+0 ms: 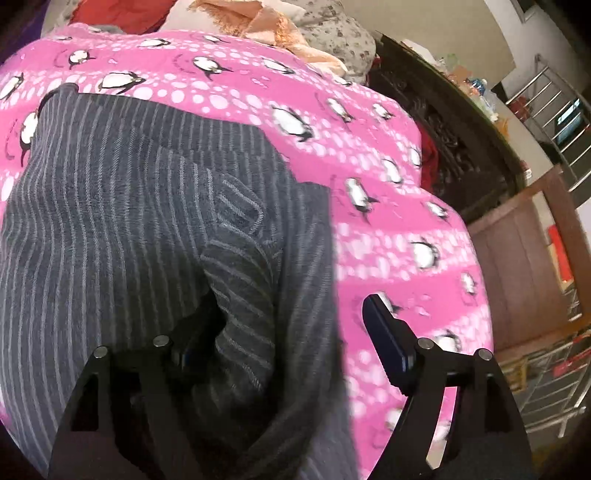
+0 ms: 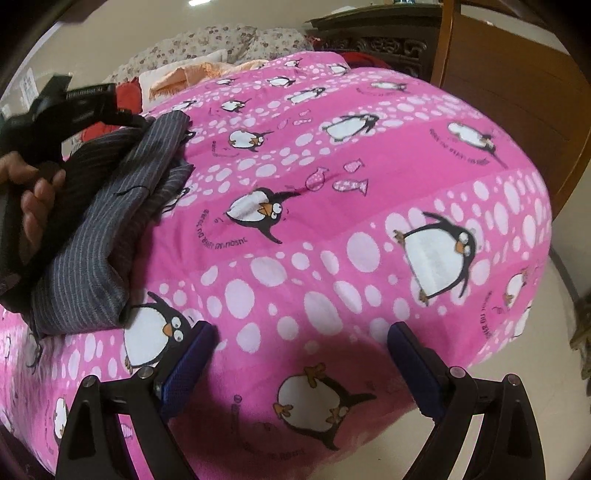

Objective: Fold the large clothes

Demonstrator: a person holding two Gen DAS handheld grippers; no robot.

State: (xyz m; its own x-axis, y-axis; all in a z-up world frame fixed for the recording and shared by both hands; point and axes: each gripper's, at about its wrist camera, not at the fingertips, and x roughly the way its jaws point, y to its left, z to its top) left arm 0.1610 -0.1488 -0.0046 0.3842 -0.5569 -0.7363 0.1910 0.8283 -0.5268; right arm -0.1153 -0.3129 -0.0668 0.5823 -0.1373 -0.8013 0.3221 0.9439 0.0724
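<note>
A: Where was the garment?
B: Grey striped garment (image 1: pixel 155 206) lay folded on the pink penguin blanket (image 2: pixel 332 221) covering the bed, toward the blanket's left side in the right wrist view. Its near folded edge sat close to the blanket's front edge.

A: Left gripper?
B: Left gripper (image 1: pixel 284 343) was released, jaws spread wide. Cloth lay between them, bunched against the left finger, but the right pad stood clear over pink blanket. No grip.

A: Right one?
B: Right gripper (image 2: pixel 299 365) also released, nothing between the jaws, hovering over bare blanket just beside the garment.

A: Free room?
B: Big open stretch of blanket right of the garment. The blanket dropped off at its right edge to pale floor (image 2: pixel 535 332). A wooden board (image 2: pixel 517 92) stood beyond the far right.

A: Anything unclear?
B: Left finger's tip was buried in cloth folds. A hand (image 2: pixel 33 199) holding the left gripper was cut off at the frame edge. The pile of bedding (image 1: pixel 295 29) behind was blurred.
</note>
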